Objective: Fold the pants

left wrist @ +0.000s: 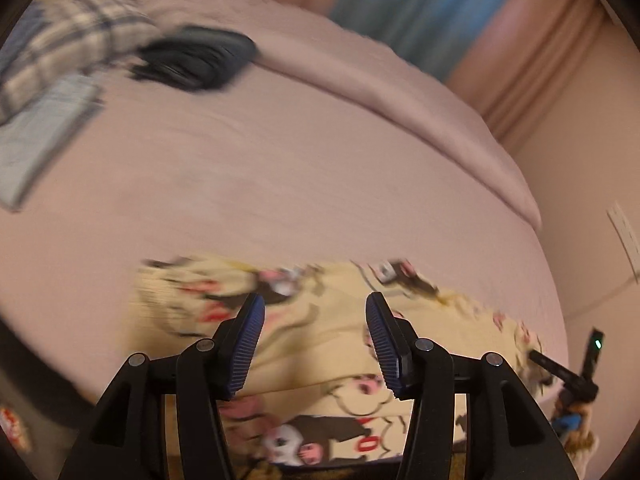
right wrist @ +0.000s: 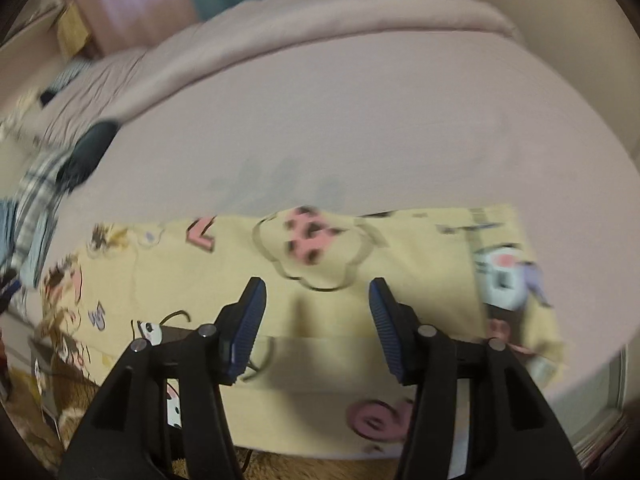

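Pale yellow pants (left wrist: 320, 344) with a cartoon print lie flat on the pinkish bed (left wrist: 280, 180), along its near edge. My left gripper (left wrist: 316, 320) hovers over them, its blue-padded jaws apart with nothing between them. In the right wrist view the same pants (right wrist: 400, 264) spread from left to right, with a folded layer toward the near edge. Above them my right gripper (right wrist: 318, 308) is open and holds no cloth. Both views are blurred by motion.
A plaid garment (left wrist: 80, 40), a black item (left wrist: 196, 60) and a folded grey-blue garment (left wrist: 44, 132) sit at the bed's far left. A rolled duvet (left wrist: 400, 100) runs along the far side. Curtains (left wrist: 540, 60) hang behind. A black device with a green light (left wrist: 596, 344) is at the right.
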Demonstrator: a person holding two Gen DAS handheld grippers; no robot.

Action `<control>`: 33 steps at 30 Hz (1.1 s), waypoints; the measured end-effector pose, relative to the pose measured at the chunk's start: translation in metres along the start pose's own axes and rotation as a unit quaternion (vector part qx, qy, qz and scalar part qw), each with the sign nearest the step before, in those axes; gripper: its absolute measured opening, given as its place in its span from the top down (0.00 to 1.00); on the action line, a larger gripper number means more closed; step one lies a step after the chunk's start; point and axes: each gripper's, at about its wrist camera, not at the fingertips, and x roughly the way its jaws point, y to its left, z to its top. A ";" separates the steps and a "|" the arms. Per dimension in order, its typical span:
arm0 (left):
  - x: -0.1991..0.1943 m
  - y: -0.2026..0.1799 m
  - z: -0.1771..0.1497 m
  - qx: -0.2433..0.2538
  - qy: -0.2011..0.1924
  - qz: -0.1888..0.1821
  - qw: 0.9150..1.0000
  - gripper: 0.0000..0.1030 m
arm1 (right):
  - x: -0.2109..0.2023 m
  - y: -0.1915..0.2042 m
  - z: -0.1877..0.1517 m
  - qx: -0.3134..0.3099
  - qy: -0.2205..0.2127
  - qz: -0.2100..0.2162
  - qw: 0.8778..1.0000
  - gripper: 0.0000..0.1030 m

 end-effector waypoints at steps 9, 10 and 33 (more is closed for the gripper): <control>0.057 0.019 -0.045 0.051 0.124 0.041 0.990 0.50 | -0.013 -0.010 -0.058 -0.018 0.074 -0.002 0.997 0.50; 0.052 0.019 -0.050 0.056 0.120 0.038 0.990 0.50 | -0.017 -0.014 -0.066 -0.011 0.082 -0.007 0.997 0.49; 0.030 0.048 -0.098 0.017 0.174 0.046 0.984 0.50 | -0.019 -0.064 -0.039 0.066 0.053 -0.007 0.996 0.52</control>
